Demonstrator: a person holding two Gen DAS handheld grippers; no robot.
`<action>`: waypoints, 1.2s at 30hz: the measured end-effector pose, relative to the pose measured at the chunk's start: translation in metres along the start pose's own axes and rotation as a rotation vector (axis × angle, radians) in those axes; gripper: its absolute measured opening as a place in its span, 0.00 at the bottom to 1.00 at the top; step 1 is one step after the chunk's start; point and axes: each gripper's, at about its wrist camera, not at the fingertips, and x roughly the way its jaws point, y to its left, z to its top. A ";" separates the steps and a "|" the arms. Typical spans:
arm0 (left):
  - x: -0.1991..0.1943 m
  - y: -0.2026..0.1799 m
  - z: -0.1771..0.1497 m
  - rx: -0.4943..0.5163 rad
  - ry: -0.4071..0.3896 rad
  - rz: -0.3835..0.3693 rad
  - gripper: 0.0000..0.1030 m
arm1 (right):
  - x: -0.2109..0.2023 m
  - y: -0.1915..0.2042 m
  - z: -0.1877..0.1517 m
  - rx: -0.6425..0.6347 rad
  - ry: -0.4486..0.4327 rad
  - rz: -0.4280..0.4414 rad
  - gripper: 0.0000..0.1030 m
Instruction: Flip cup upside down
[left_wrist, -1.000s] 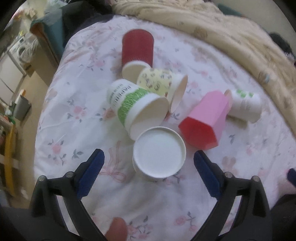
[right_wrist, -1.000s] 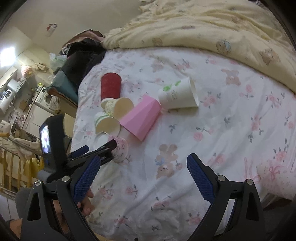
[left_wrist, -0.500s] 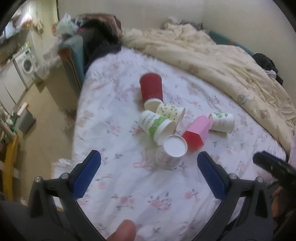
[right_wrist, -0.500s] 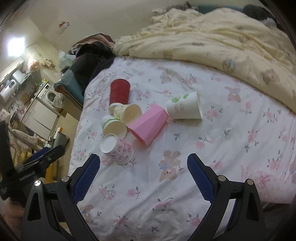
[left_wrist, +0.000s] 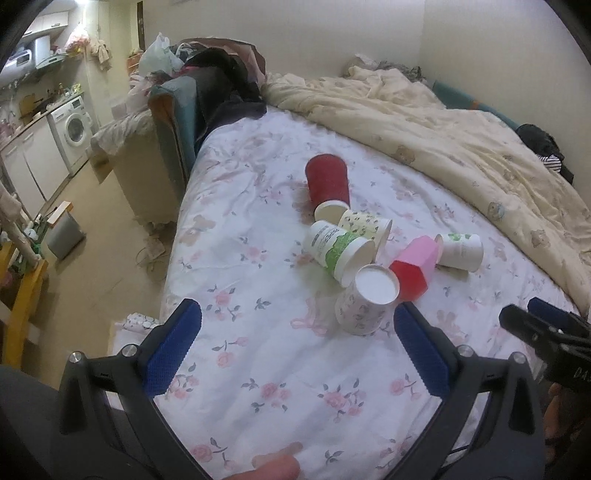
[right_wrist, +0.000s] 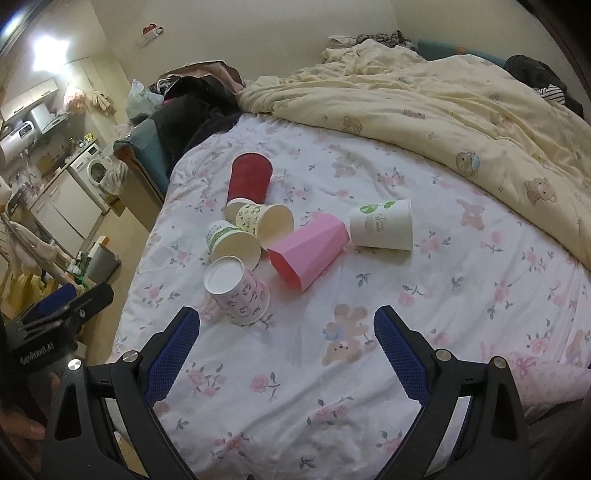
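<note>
A floral paper cup (left_wrist: 364, 301) stands upside down on the flowered bed sheet (left_wrist: 258, 354), its white base up; it also shows in the right wrist view (right_wrist: 238, 291). Behind it several cups lie on their sides: a red cup (left_wrist: 328, 181), a green-banded cup (left_wrist: 338, 251), a yellow-patterned cup (left_wrist: 365, 223), a pink faceted cup (left_wrist: 415, 267) and a white cup with a green logo (right_wrist: 384, 225). My left gripper (left_wrist: 295, 350) is open and empty, short of the floral cup. My right gripper (right_wrist: 286, 354) is open and empty, also short of it.
A cream quilt (right_wrist: 443, 110) covers the far right of the bed. Dark clothes (left_wrist: 221, 88) are piled at the bed's far corner. The bed's left edge drops to the floor, with a grey bin (left_wrist: 64, 234) and a washing machine (left_wrist: 75, 129) beyond.
The left gripper has pulled back and up from the floral cup, which stays upside down on the sheet. The right gripper has also drawn back a little. Both stay open.
</note>
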 end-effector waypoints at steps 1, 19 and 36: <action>0.001 0.000 -0.001 0.000 0.006 -0.001 1.00 | 0.002 -0.001 0.001 0.000 0.003 -0.003 0.95; 0.006 -0.003 -0.002 -0.003 0.040 -0.034 1.00 | 0.008 0.001 0.001 0.001 0.018 -0.013 0.95; 0.007 -0.003 -0.003 -0.010 0.048 -0.039 1.00 | 0.007 0.003 0.000 0.000 0.020 -0.007 0.95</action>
